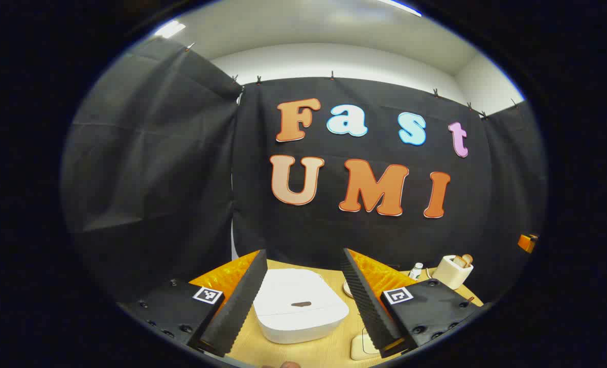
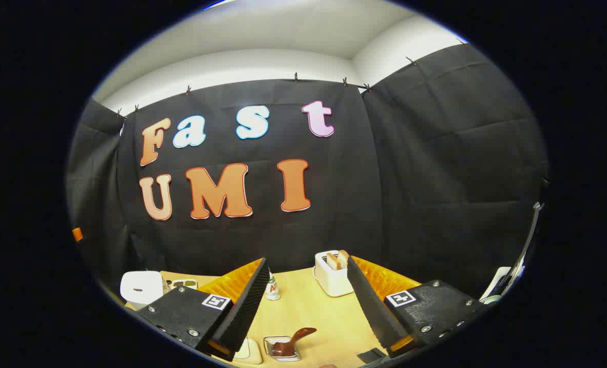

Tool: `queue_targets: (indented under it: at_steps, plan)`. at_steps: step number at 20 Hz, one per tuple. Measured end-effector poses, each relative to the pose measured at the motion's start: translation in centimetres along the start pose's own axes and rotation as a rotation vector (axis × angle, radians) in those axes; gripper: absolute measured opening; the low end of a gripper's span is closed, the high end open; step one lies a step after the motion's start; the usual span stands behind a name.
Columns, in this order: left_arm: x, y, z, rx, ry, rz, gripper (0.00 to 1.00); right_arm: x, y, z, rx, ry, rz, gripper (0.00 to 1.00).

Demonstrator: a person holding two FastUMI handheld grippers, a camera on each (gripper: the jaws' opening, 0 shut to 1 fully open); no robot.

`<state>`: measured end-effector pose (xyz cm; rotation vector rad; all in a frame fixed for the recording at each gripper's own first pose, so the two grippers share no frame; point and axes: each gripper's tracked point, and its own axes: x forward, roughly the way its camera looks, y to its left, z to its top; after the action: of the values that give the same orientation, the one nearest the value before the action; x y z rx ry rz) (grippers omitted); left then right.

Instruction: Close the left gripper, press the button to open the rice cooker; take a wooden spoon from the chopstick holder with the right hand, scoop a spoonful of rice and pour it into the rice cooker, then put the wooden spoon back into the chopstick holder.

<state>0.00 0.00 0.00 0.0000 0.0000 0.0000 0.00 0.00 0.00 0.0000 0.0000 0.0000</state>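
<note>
Left gripper view | rice cooker [image 1: 299, 305] between open left hand-held gripper [image 1: 301, 276] fingers

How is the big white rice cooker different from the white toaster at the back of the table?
The rice cooker is wide, low and flat-topped, while the toaster is narrower and taller. The rice cooker's lid is shut, with a small dark button on top; the toaster is open at the top, with slices of toast sticking out. The rice cooker sits on the table's left side, the toaster farther right. Both are white with rounded corners and stand on the wooden table.
</note>
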Motion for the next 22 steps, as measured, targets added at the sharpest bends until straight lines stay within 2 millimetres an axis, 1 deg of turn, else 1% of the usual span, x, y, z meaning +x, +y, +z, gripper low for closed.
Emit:
queue_targets:
  at_steps: [1, 2, 3, 4, 5, 6, 7, 10, 11, 13, 18, 19, 20, 21, 22]
  plan:
    - [-0.2, 0.8, -0.2, 0.003, 0.007, 0.003, 1.0, -0.4, 0.5, -0.1, -0.005, 0.0, 0.0, 0.95]
    - [-0.3, 1.5, -0.1, 0.015, 0.006, 0.005, 1.0, -0.7, 0.9, -0.2, -0.018, 0.002, -0.001, 0.95]
    - [-0.3, 1.8, 0.1, 0.024, -0.002, -0.002, 1.0, -1.2, 1.0, 0.0, -0.034, 0.001, -0.007, 0.95]
    - [-0.2, 1.6, 0.4, 0.027, -0.009, -0.014, 1.0, -1.5, 0.9, 0.3, -0.048, -0.004, -0.013, 1.0]
    - [-0.1, 1.4, 0.5, 0.028, -0.012, -0.021, 1.0, -1.9, 0.9, 0.7, -0.054, -0.011, -0.019, 0.95]
    - [0.0, 1.3, 0.4, 0.034, -0.009, -0.027, 1.0, -2.3, 1.0, 1.0, -0.053, -0.015, -0.021, 0.95]
    - [0.1, 1.0, 0.3, 0.037, -0.009, -0.034, 1.0, -2.5, 1.1, 1.0, -0.05, -0.015, -0.02, 1.0]
    - [0.2, 0.3, 0.5, 0.035, -0.015, -0.052, 1.0, -2.9, 0.8, 1.4, -0.058, -0.018, -0.023, 1.0]
    - [0.2, 0.2, 0.3, 0.036, -0.012, -0.053, 1.0, -3.0, 0.7, 1.4, -0.065, -0.021, -0.026, 0.95]
    - [0.1, 0.0, 0.2, 0.039, -0.008, -0.057, 1.0, -3.0, 0.6, 1.5, -0.076, -0.022, -0.03, 0.95]
    - [-0.6, 0.4, 0.6, 0.063, -0.013, -0.05, 1.0, -2.7, 1.6, 1.2, -0.073, -0.018, -0.003, 0.95]
    - [-0.7, 0.2, 0.4, 0.069, -0.01, -0.056, 1.0, -2.5, 1.7, 1.2, -0.07, -0.017, 0.003, 0.95]
    - [-0.9, 0.2, 0.4, 0.073, -0.008, -0.055, 1.0, -2.5, 1.9, 1.2, -0.067, -0.018, 0.009, 1.0]
    - [-0.8, 0.2, 0.4, 0.074, -0.006, -0.058, 1.0, -2.5, 2.0, 1.2, -0.064, -0.019, 0.014, 1.0]
    - [-0.9, 0.4, 0.5, 0.076, -0.006, -0.05, 0.96, -2.4, 2.2, 1.2, -0.062, -0.02, 0.017, 1.0]
